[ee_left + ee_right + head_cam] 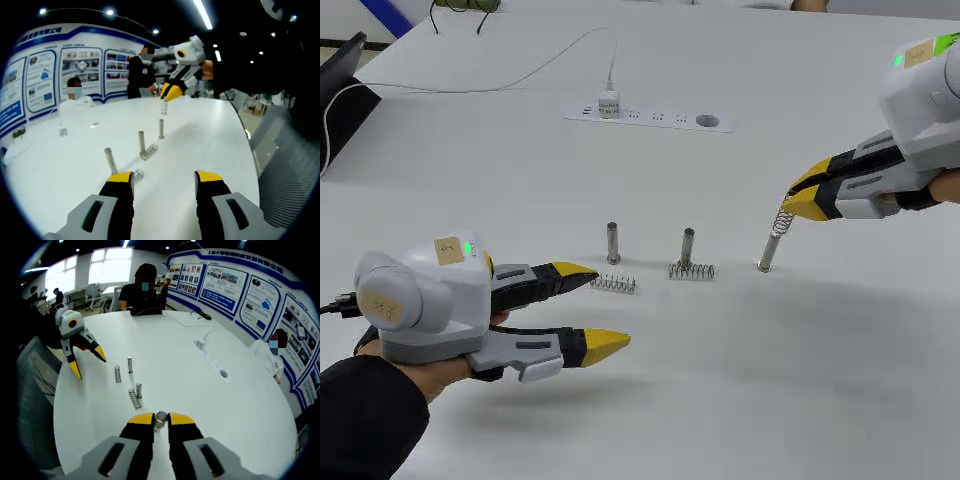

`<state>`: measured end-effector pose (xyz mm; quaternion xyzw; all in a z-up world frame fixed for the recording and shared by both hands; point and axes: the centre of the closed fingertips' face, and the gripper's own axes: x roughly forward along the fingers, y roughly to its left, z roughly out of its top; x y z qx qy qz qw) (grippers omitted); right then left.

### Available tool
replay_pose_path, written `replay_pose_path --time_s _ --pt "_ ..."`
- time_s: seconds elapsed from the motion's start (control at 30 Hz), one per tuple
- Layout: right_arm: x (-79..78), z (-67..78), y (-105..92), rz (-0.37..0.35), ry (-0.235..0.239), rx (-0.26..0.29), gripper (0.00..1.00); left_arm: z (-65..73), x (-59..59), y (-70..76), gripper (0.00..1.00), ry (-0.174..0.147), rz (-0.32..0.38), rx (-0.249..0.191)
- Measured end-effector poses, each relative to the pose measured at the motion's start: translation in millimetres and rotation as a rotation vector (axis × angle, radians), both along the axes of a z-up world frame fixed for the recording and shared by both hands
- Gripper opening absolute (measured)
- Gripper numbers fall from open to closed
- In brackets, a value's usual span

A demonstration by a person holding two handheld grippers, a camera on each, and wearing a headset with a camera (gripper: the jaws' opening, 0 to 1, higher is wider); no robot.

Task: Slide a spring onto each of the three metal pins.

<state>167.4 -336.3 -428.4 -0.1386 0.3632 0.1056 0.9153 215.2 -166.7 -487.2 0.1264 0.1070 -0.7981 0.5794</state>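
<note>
So the bit that matters here is the right tool (797,203) and the right pin (767,256). The tool is pinched tight on the top end of the held spring (782,221), which hangs down out of the jaws with its long axis pretty much in line with the pin below it. In the head view the spring's bottom end sits right at the pin's top. I honestly can't tell if the first coils are already over the tip or just touching it. In the left gripper view the spring is straight above that pin too, so the line-up looks good. My guess is the next move is just straight down along the pin and then let go. If the spring leans, it'll probably catch on the pin's edge.

The left tool (608,308) hovers low over the surface (740,380), jaws spread wide and holding nothing. It points at the near spring (613,284), which lies flat just past its upper fingertip, long axis crosswise, at the foot of the left pin (613,243). The left tool is way closer to that one than the right tool is.

The mid spring (692,271) lies flat as well, right against the base of the mid pin (687,246). Both of those pins stand upright and bare. So I'd call it one spring in progress and two not yet started.
</note>
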Motion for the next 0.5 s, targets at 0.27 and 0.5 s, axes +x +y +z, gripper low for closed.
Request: replay_pose_path --time_s 0.27,0.5 --pt "1.8 -8.3 -3.6 -0.015 0.010 0.004 0.11 -3.3 -0.1 2.5 0.50 0.008 0.006 0.006" --pt "2.3 -13.3 -4.4 -0.018 0.020 0.001 0.11 -3.5 2.1 3.6 0.50 0.009 0.014 0.006"
